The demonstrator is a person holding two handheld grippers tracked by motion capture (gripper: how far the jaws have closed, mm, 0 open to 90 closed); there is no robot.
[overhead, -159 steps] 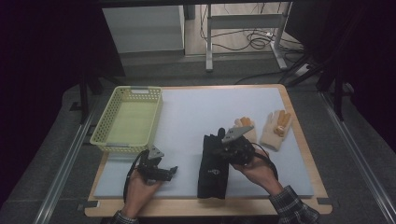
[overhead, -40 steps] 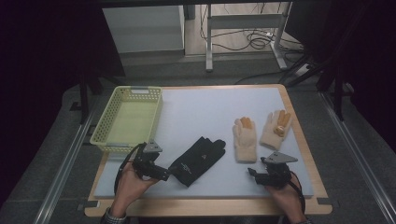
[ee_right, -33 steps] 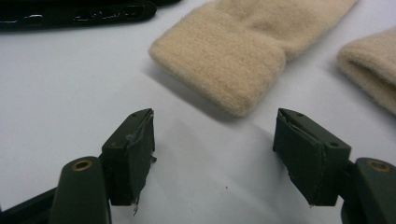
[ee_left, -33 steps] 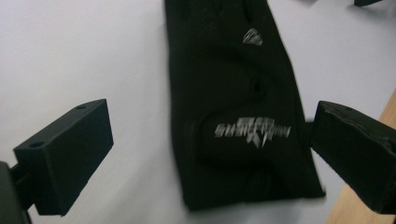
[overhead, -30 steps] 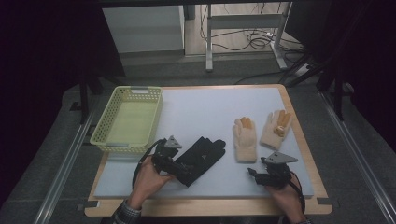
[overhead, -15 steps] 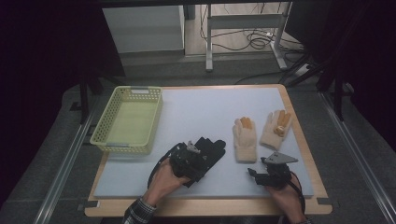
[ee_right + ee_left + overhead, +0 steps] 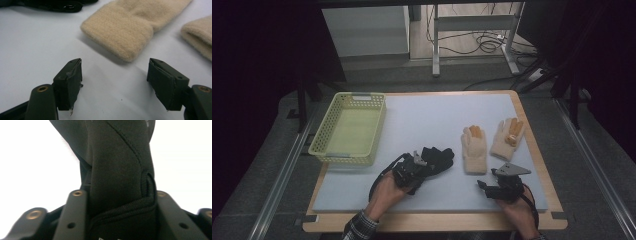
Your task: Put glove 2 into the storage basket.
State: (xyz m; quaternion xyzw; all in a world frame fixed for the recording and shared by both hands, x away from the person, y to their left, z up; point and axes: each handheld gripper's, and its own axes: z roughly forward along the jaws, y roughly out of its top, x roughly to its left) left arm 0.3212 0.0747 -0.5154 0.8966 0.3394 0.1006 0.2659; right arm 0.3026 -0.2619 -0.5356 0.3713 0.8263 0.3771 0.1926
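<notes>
One white mat [image 7: 422, 125] covers most of the table, with a yellow basket [image 7: 349, 129] at its far left. Two cream gloves [image 7: 474, 149] lie side by side toward the right. The black glove [image 7: 439, 157] lies at the mat's near middle; the left gripper [image 7: 409, 172] has just closed on its cuff, pinching it, seemingly flat on the mat. The right gripper [image 7: 113, 80] hangs open, empty, near the closer cream glove's cuff.
</notes>
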